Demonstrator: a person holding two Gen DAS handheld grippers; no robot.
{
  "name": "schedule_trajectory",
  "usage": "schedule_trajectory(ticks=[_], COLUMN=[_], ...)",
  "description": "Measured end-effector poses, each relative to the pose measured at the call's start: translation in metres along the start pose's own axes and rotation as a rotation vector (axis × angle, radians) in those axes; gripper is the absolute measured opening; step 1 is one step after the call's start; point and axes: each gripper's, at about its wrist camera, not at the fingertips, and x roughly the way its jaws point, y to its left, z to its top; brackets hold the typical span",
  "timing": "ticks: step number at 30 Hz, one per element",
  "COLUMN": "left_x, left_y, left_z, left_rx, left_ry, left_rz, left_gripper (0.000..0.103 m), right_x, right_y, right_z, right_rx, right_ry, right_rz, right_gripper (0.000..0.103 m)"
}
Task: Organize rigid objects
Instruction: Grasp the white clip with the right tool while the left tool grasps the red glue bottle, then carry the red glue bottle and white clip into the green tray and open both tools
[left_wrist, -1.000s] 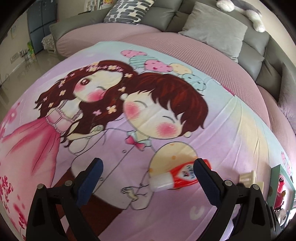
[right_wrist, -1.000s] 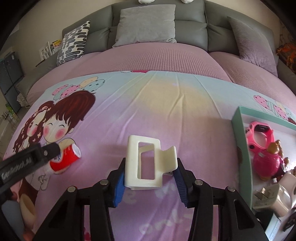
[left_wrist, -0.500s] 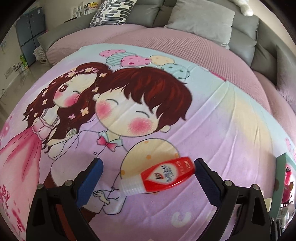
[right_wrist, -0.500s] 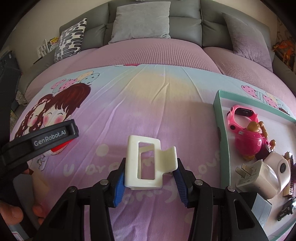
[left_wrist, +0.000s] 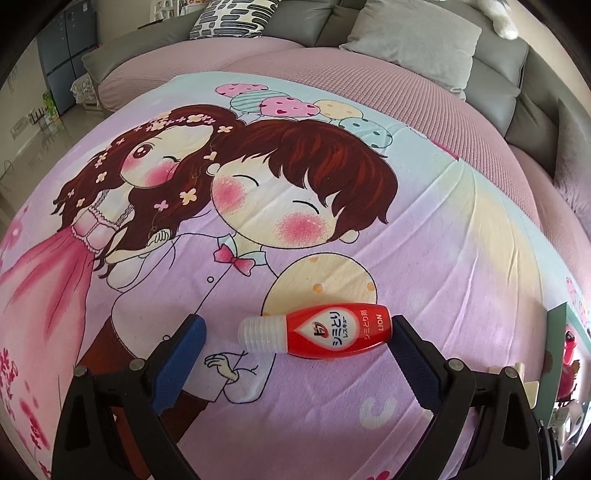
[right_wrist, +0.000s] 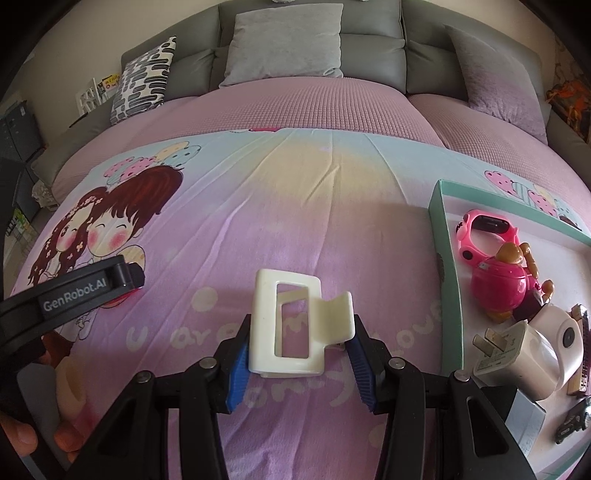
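Lettering on the red bottle (left_wrist: 325, 329) reads "LION" beside Japanese script; it lies flat on the cartoon sheet (left_wrist: 461, 236) between your left gripper's (left_wrist: 295, 334) spread jaws, its base close to the 3 o'clock pad; your right gripper (right_wrist: 300, 338) pinches the cream clip (right_wrist: 291, 325); the teal tray (right_wrist: 448, 280) sits at 3 o'clock; "GenRobot.AI" marks the gripper at 9 o'clock.

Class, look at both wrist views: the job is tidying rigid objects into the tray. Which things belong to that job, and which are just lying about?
Part of the job:
- red bottle, between the open left gripper
- cream plastic holder, clamped in the right gripper
- green-rimmed tray
- pink watch
- white plug

Just lying about:
- cartoon sheet
- grey cushion
- patterned cushion
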Motion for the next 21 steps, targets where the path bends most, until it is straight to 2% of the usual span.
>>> schedule_trajectory(ticks=[4, 7, 9, 14, 21], left_x=[-0.004, -0.006, -0.009, -0.011, -0.017], left_y=[0.003, 0.004, 0.003, -0.001, -0.007], left_z=[-0.004, -0.006, -0.005, -0.006, -0.002], left_rx=[-0.006, -0.007, -0.002, 0.014, 0.014], left_ry=[0.0, 0.001, -0.005, -0.004, -0.014], left_rz=[0.003, -0.004, -0.012, -0.018, -0.062], left_gripper=[0.098, 0.094, 0.079, 0.079, 0.079], right_x=[0.0, 0.0, 0.0, 0.001, 0.002], right_y=[0.0, 0.0, 0.0, 0.0, 0.0], right_z=[0.0, 0.0, 0.0, 0.0, -0.001], right_rx=[-0.001, -0.001, -0.001, -0.002, -0.002], right_ry=[0.0, 0.0, 0.0, 0.001, 0.0], right_rz=[0.0, 0.0, 0.0, -0.001, 0.006], right_gripper=[0.05, 0.05, 0.05, 0.05, 0.05])
